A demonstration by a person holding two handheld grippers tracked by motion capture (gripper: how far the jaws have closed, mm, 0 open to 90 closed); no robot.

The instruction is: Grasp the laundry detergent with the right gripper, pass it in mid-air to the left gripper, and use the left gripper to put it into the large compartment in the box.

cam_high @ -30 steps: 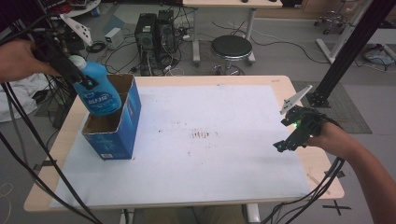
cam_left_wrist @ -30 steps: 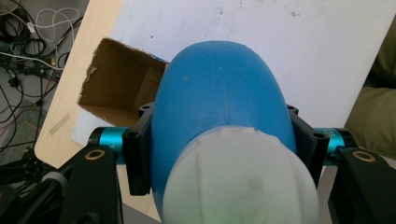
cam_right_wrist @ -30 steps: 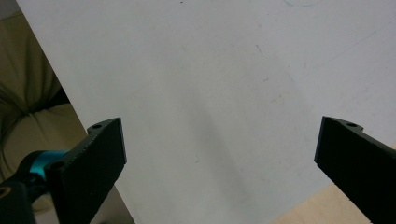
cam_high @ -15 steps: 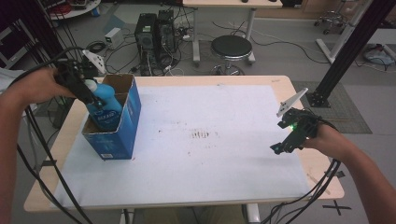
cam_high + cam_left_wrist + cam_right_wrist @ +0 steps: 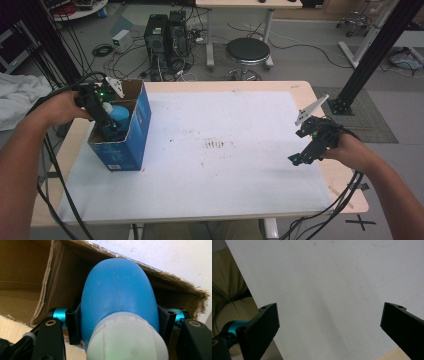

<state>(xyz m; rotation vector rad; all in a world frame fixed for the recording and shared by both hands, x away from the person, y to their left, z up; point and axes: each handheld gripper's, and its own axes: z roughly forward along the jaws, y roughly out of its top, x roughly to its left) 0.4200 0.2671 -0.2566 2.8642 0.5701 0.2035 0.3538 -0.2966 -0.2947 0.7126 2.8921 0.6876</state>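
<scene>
Left gripper view: left hand-held gripper point(image 5: 120, 325) clamps blue bottle point(image 5: 117, 300) just below its white cap, inside the cardboard box point(image 5: 137, 125) near the worktop's left edge; smooth rigid plastic, likely light and slippery, so shoulder grip suits; right hand-held gripper point(image 5: 329, 330) wide, empty.

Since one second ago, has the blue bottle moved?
Yes. The blue bottle, gripped by the left tongs, went down into the blue cardboard box, which stayed in place; earlier it stood above the rim.
</scene>
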